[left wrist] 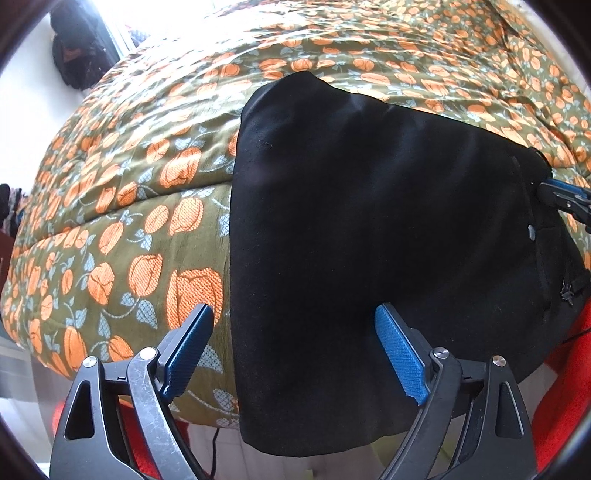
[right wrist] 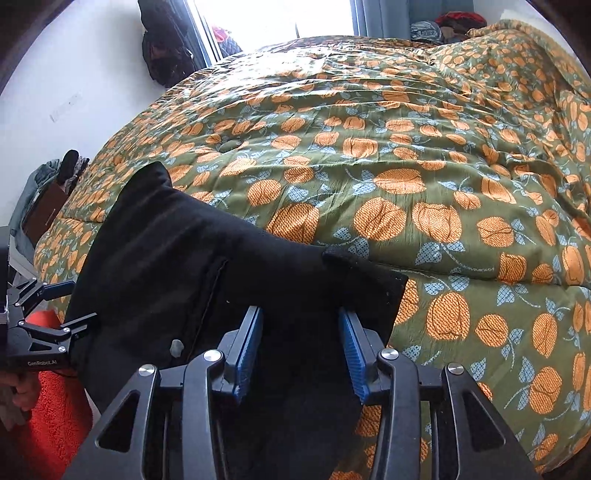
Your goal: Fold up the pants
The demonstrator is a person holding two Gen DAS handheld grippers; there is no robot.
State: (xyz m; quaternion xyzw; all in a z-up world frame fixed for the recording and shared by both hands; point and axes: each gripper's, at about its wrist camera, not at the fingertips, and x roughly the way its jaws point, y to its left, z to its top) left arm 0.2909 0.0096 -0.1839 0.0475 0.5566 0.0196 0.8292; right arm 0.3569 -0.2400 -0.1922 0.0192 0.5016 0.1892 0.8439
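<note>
A home bedroom: a bed under a floral quilt [right wrist: 406,155], beside a bright window [right wrist: 273,18].

Bed [right wrist: 369,166], large, under green quilt [right wrist: 461,258] printed with orange flowers. White wall [right wrist: 74,74] at left; dark bag [right wrist: 166,48] hanging on it. Bright window [right wrist: 273,18] behind the bed, overexposed. Red rug [right wrist: 55,398] below the bed's edge.

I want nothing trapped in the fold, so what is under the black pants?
The black pants lie on the floral quilt, their near end hanging over the bed's edge above something orange-red. Whatever lies directly beneath the fabric is covered.
</note>
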